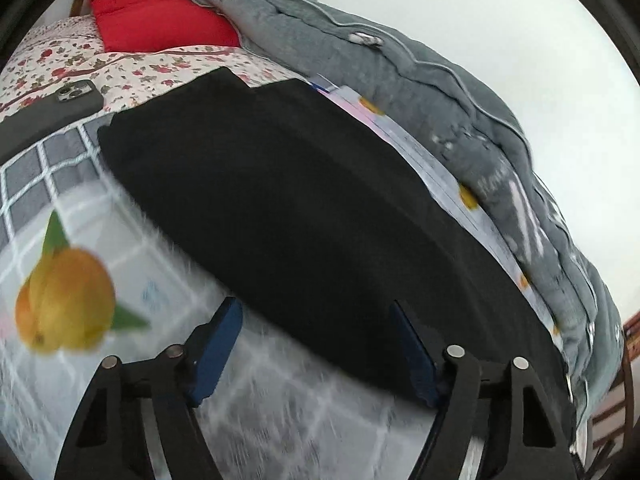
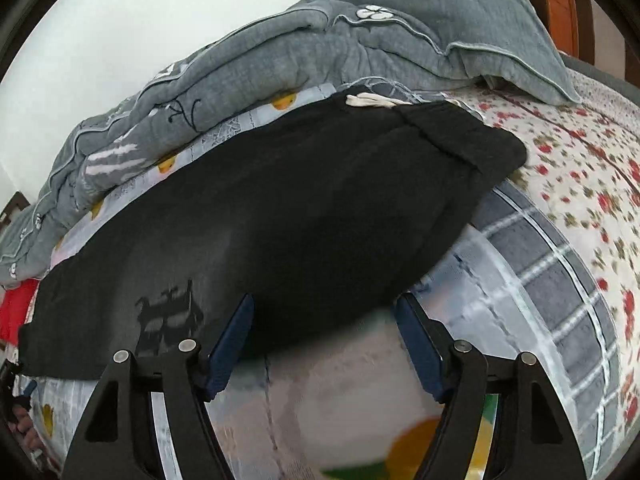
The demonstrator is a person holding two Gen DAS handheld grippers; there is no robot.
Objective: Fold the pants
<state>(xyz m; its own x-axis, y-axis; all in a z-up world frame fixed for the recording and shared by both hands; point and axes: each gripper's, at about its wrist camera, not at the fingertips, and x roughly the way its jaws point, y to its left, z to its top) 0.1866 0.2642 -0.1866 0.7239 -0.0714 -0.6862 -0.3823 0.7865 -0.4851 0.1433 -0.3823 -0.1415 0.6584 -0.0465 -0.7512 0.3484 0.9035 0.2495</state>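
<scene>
Black pants [image 1: 288, 200] lie flat and lengthwise on the bed, legs laid together. In the right wrist view the pants [image 2: 280, 216] show the waistband and a white drawstring [image 2: 372, 100] at the far right end. My left gripper [image 1: 316, 340] is open, its blue pads just short of the pants' near edge, holding nothing. My right gripper [image 2: 326, 336] is open at the pants' near edge, also empty.
A bedsheet [image 1: 80, 248] with grey checks and an orange fruit print [image 1: 64, 300] lies under the pants. A grey quilt [image 1: 400, 64] is heaped behind them. A red pillow [image 1: 160, 16], a dark phone [image 1: 60, 108] and a floral sheet [image 2: 580, 168] lie beyond.
</scene>
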